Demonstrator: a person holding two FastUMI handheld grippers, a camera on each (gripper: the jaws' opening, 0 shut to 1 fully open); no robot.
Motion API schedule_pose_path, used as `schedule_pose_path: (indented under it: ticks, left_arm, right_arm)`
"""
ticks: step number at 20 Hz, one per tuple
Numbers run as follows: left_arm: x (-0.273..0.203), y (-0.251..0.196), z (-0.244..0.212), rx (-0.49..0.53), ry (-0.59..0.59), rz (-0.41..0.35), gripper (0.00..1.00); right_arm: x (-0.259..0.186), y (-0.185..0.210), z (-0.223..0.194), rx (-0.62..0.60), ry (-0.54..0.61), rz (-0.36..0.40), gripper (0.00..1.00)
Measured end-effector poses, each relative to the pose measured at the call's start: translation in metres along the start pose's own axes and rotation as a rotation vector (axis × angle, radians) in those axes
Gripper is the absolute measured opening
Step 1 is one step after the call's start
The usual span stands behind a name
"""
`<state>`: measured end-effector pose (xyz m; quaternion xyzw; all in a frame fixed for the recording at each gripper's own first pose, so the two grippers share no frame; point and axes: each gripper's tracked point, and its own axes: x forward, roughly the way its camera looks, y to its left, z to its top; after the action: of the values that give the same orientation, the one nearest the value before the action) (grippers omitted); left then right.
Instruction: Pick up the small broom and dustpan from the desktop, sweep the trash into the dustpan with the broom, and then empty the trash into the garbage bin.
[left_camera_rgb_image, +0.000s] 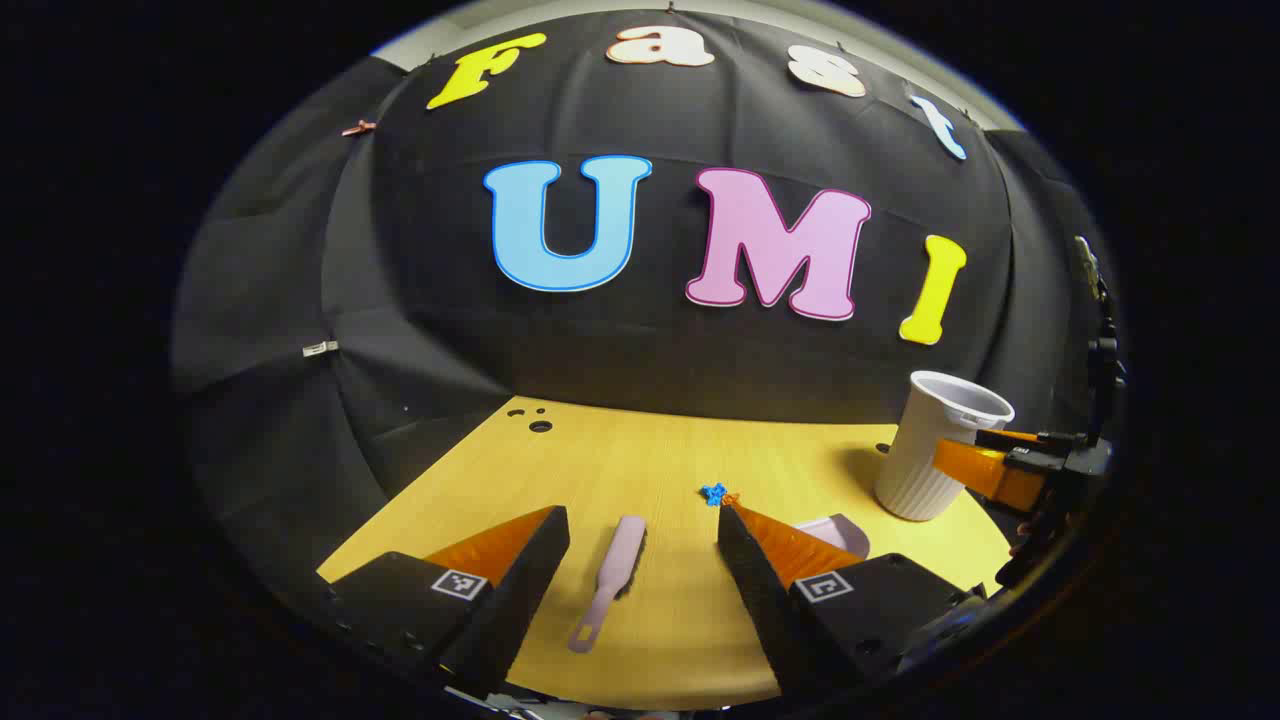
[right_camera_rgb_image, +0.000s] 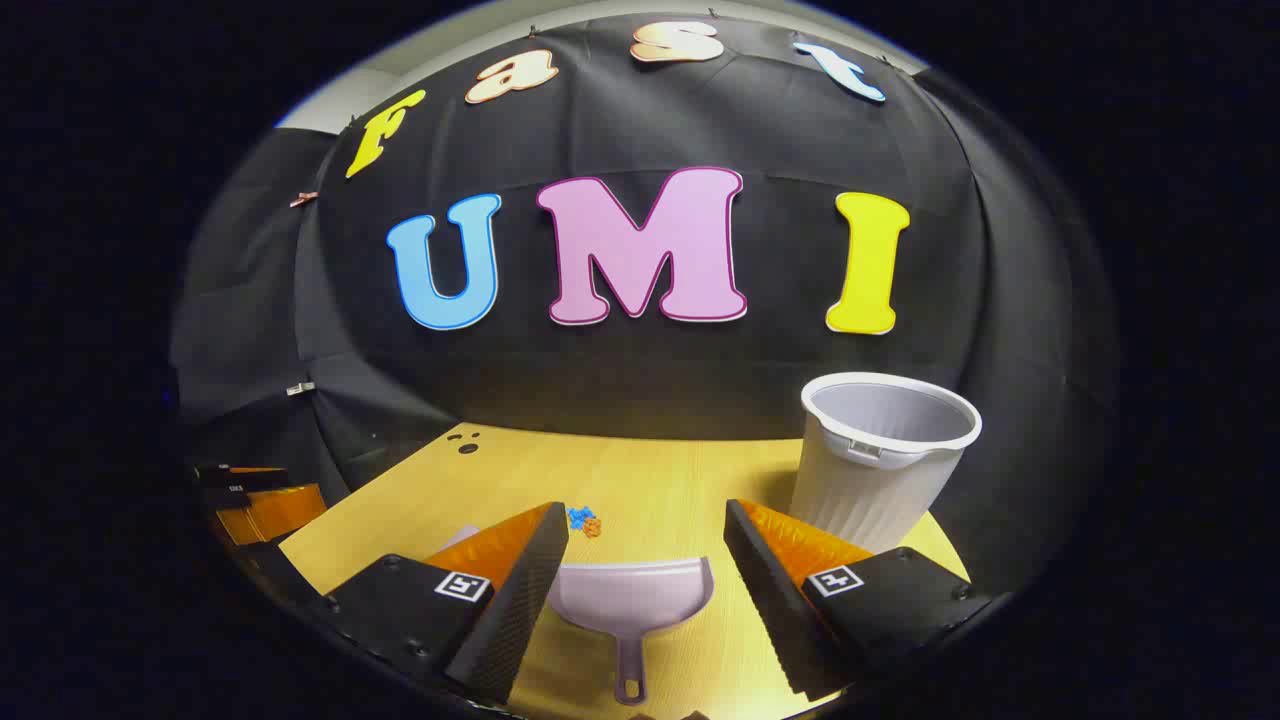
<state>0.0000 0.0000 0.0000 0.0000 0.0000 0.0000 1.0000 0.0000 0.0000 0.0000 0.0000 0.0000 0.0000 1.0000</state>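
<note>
In the left gripper view a small pale pink broom (left_camera_rgb_image: 612, 578) lies flat on the wooden desktop (left_camera_rgb_image: 620, 470), between the spread fingers of my left gripper (left_camera_rgb_image: 643, 570), which is open and holds nothing. Small blue and orange trash bits (left_camera_rgb_image: 718, 494) lie just beyond. The pale dustpan (left_camera_rgb_image: 838, 533) peeks out behind the right finger. In the right gripper view the dustpan (right_camera_rgb_image: 632, 600) lies with its handle toward me, between the wide fingers of my right gripper (right_camera_rgb_image: 645, 590), open. The trash (right_camera_rgb_image: 584, 520) sits ahead to the left. A white ribbed garbage bin (right_camera_rgb_image: 872, 460) stands to the right.
The bin (left_camera_rgb_image: 932, 450) stands at the desk's right side in the left gripper view, with the other gripper (left_camera_rgb_image: 1010, 470) beside it. Cable holes (left_camera_rgb_image: 538, 424) mark the far left corner of the desk. The black cloth wall closes the back. The other gripper (right_camera_rgb_image: 250, 500) appears at the right gripper view's left edge.
</note>
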Motion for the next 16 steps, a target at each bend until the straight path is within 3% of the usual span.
schedule_pose_path:
  ticks: [5, 16]
  left_arm:
    - [0.020, 0.007, -0.003, 0.007, 0.024, -0.048, 0.96]
    - [0.057, 0.042, -0.036, -0.095, 0.126, -0.041, 0.96]
  right_arm:
    - [0.001, 0.007, -0.001, 0.006, 0.019, -0.040, 0.99]
    - [0.018, 0.015, -0.022, 0.004, 0.119, -0.083, 0.99]
